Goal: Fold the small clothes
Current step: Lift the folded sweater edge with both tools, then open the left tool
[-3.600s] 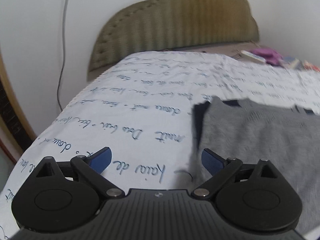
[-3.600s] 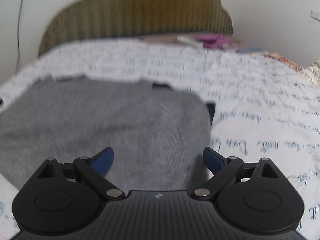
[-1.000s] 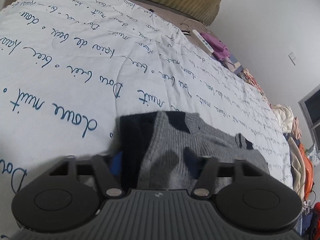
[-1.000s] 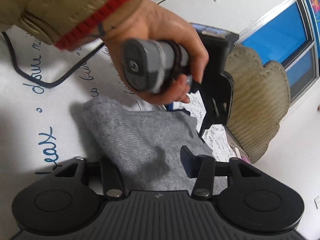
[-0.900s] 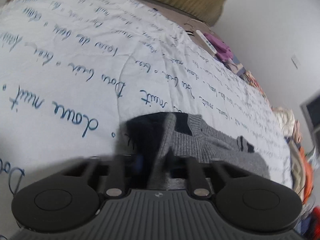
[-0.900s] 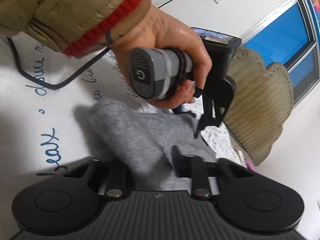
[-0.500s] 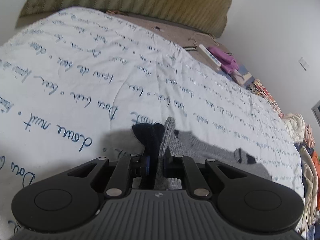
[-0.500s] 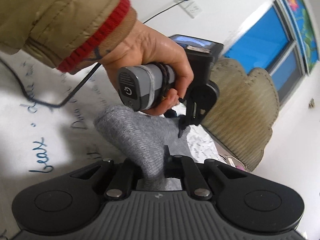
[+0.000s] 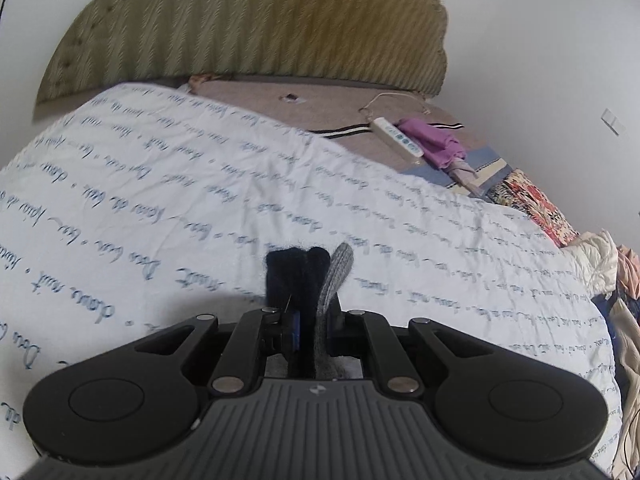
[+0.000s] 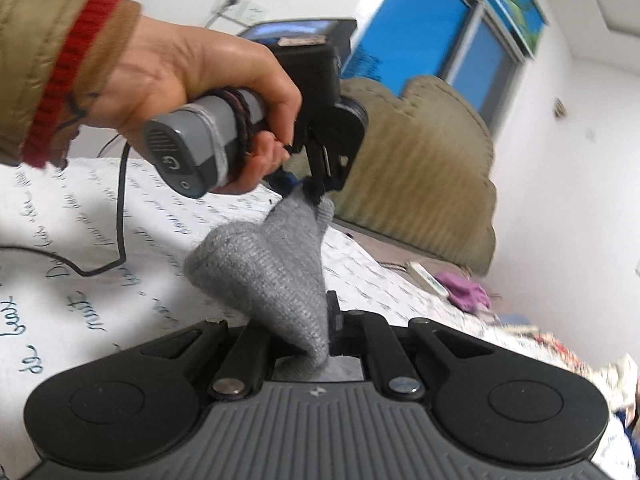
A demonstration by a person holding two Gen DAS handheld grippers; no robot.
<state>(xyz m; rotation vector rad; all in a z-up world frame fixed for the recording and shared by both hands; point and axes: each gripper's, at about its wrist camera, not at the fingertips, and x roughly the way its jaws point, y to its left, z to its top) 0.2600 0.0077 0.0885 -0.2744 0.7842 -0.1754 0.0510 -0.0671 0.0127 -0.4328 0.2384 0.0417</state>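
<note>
Stretching sweater (image 10: 272, 264) between both hand-held grippers

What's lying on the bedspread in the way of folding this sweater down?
Nothing visible: both the left gripper and right gripper are shut on the sweater, and the bedspread ahead looks bare. The remote and purple cloth lie far off by the headboard.

A small grey knitted garment (image 10: 272, 264) with dark navy trim (image 9: 294, 276) hangs lifted above the bed, stretched between two pinched points. One corner is clamped at 6 o'clock in the right wrist view, another at 12 o'clock, the knit sagging between.
</note>
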